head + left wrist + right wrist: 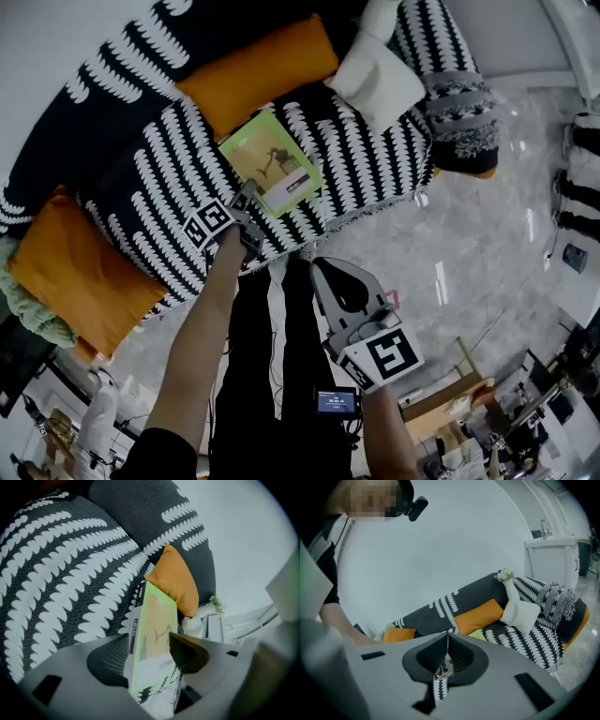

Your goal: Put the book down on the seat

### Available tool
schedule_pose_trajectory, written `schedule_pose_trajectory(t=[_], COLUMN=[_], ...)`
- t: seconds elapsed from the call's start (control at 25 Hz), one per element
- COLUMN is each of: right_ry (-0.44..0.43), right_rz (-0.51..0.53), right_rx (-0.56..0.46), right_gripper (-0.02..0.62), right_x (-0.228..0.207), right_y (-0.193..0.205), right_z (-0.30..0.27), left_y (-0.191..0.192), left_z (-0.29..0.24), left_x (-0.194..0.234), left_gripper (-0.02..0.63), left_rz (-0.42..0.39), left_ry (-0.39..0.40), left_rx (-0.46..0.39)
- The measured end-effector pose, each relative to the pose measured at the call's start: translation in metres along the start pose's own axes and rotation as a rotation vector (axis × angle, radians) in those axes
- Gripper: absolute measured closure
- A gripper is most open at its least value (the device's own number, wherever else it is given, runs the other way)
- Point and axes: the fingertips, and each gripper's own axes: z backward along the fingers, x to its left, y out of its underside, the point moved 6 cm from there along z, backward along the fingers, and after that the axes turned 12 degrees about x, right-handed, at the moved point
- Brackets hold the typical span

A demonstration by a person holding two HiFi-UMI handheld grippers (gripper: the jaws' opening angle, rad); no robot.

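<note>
The left hand-held gripper (pixel 246 200) is clamped on the book (pixel 272 165), a thin volume with a light-green cover. In the left gripper view both pads press the covers, one on each side, with the dark spine turned toward the left jaw. From the head view the book sits over the middle of the sofa (pixel 159 178) seat, its near corner in the jaws and its far edge close to the orange cushion (pixel 258 70) leaning on the backrest. Whether the book actually rests on the black-and-white patterned seat or is held just above it cannot be told.

The right hand-held gripper (pixel 447 640) is closed, its jaws meeting with nothing between them. In the head view it is held near the person's body, over the grey marbled floor (pixel 469 253), well apart from the book.

A white pillow (pixel 380 80) lies at the sofa's right end, and a second orange cushion (pixel 75 272) at its left end.
</note>
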Motion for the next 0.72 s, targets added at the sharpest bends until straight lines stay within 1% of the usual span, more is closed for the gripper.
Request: schedule_pose_trajectory(t=[0.12, 0.2, 0.4, 0.52, 0.6, 0.72], right_ry=[0.011, 0.015, 0.031, 0.034, 0.032, 0.029], right_rz=[0.017, 0.014, -0.006, -0.012, -0.02, -0.036], right_rx=[-0.016, -0.017, -0.009, -0.015, -0.019, -0.025], right_gripper=[0.577, 0.578, 0.577, 0.577, 0.578, 0.578], right_x=[0.008, 0.01, 0.015, 0.022, 0.026, 0.032], right_y=[-0.009, -0.008, -0.007, -0.01, -0.012, -0.014], right_z=[0.01, 0.014, 0.021, 0.029, 0.036, 0.05], left_y=[-0.001, 0.003, 0.011, 0.021, 0.03, 0.044], left_z=[0.007, 0.01, 0.019, 0.028, 0.037, 0.051], left_x=[-0.023, -0.03, -0.044, -0.058, -0.066, -0.076], left_gripper=[0.353, 0.381, 0.462, 0.497, 0.547, 0.588], left_rz=[-0.015, -0.027, -0.063, -0.133, -0.174, -0.182], left_ry=[0.055, 0.073, 0.075, 0.05, 0.025, 0.019], left_rx=[0.007, 0.011, 0.016, 0.045, 0.059, 0.064])
